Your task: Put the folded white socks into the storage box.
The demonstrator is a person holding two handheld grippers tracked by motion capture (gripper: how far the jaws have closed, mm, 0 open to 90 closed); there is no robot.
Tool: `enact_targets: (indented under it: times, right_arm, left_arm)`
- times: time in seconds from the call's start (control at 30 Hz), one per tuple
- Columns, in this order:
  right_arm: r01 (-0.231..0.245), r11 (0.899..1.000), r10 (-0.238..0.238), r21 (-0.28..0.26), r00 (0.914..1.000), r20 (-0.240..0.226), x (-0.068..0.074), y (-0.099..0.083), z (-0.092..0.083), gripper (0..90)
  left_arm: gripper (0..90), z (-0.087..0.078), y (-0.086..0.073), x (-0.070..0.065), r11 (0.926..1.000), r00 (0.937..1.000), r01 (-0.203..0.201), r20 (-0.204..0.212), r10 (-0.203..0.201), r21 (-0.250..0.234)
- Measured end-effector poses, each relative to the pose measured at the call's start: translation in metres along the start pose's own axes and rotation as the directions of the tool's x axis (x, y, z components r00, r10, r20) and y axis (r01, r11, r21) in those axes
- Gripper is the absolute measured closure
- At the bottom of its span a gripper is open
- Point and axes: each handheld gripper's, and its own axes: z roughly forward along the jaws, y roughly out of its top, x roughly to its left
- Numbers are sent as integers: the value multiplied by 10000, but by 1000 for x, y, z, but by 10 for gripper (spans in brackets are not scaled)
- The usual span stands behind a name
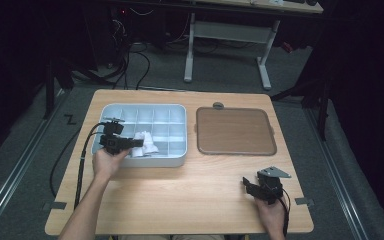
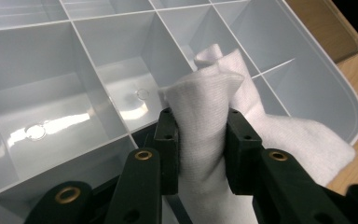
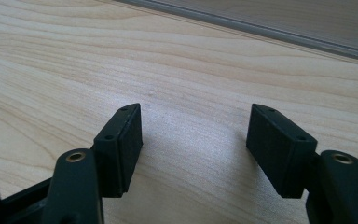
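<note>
Left gripper [image 2: 200, 140] clenching white cloth [image 2: 214, 102], cloth reaching forward past jaws over divided tray [image 2: 354, 107]; right gripper [image 3: 196, 135] lying released on table [image 3: 191, 60], well apart.

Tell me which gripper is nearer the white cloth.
Left. The left gripper is clamped on the white cloth over the grey tray; the right gripper rests open, far off.

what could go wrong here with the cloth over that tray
1. The left gripper pinches only a bunched fold of the white cloth; the loose part drapes over a divider toward the tray rim, so it may snag or end up spread across several compartments.
2. If the cloth catches on a divider, a pull might shift the light tray on the table.
3. The right gripper rests open on the table, away from the tray, so nothing steadies it.
</note>
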Motion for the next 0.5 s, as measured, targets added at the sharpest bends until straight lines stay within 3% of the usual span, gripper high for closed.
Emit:
enact_targets:
  times: [0.2, 0.5]
  right_arm:
    - [0, 10000, 0, 2, 10000, 3, 0, 0, 0, 364]
    - [0, 10000, 0, 0, 10000, 3, 0, 0, 0, 364]
  left_arm:
    - [706, 2, -5, 0, 9985, 9982, -519, -274, 524, 196]
    - [708, 3, -8, 1, 9970, 9968, -693, -377, 706, 357]
